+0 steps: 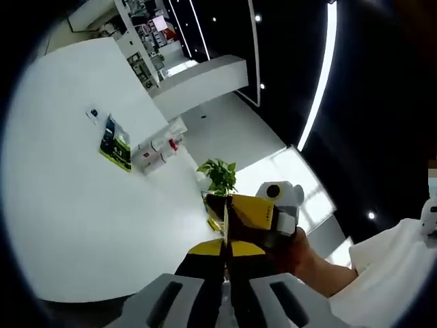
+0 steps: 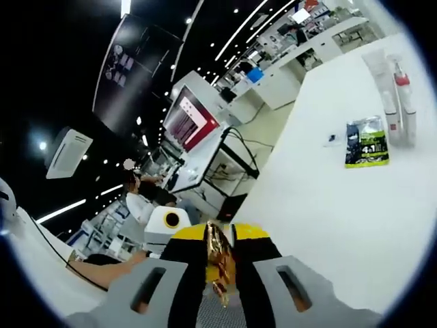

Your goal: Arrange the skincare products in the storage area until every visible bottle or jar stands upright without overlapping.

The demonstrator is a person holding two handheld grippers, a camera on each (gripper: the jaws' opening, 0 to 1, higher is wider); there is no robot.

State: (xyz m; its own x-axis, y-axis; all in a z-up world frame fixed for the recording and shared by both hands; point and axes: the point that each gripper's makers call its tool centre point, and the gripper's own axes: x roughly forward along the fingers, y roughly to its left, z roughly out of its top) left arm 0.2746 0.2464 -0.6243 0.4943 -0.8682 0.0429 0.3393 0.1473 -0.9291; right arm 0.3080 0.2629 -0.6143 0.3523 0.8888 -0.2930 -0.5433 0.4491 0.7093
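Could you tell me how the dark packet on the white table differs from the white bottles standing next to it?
The dark packet lies flat on the white table, while the white bottles stand on it. The packet is dark with yellow-green print; the bottles are white, one with a red cap. The packet looks wide and thin, the bottles slim and long. Both rest on the same table, side by side.

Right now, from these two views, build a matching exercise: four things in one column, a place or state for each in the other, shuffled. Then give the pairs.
Things:
1. potted plant
2. dark packet
3. white tubes
4. gold foil item

Places or states:
A. pinched in the right gripper
B. lying flat on the white table, beside the tubes
C. green leaves, near the table's edge
D. pale, one with a red cap

Pairs: 1-C, 2-B, 3-D, 4-A.
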